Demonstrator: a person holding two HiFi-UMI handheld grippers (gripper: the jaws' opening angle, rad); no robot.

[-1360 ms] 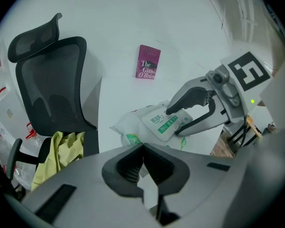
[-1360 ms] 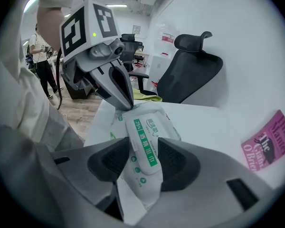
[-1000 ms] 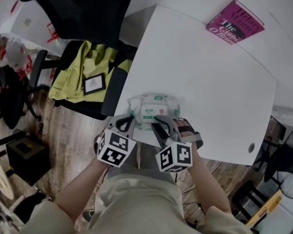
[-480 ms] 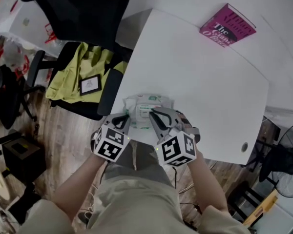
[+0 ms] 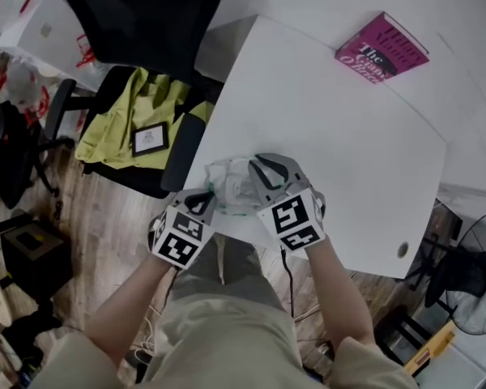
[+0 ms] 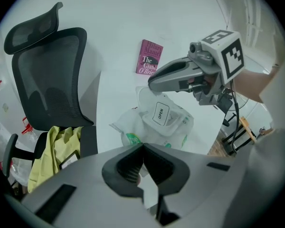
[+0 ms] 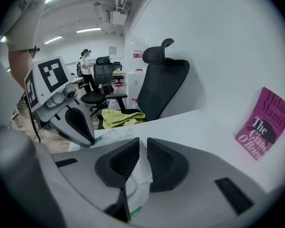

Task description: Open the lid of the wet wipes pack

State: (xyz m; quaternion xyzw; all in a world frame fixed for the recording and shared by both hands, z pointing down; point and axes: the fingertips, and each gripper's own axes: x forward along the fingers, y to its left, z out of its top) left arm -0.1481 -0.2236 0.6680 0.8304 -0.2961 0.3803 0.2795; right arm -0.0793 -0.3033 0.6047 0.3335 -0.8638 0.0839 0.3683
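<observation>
Pinching the lid of the wet wipes pack, the right gripper is holding it tilted up, its jaws just easing slightly apart but gripping the lid. The left gripper is clamping the pack's near edge with closed jaws, at the table's near edge.

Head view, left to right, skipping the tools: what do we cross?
black box → yellow jacket → wipes pack → book → fan
</observation>
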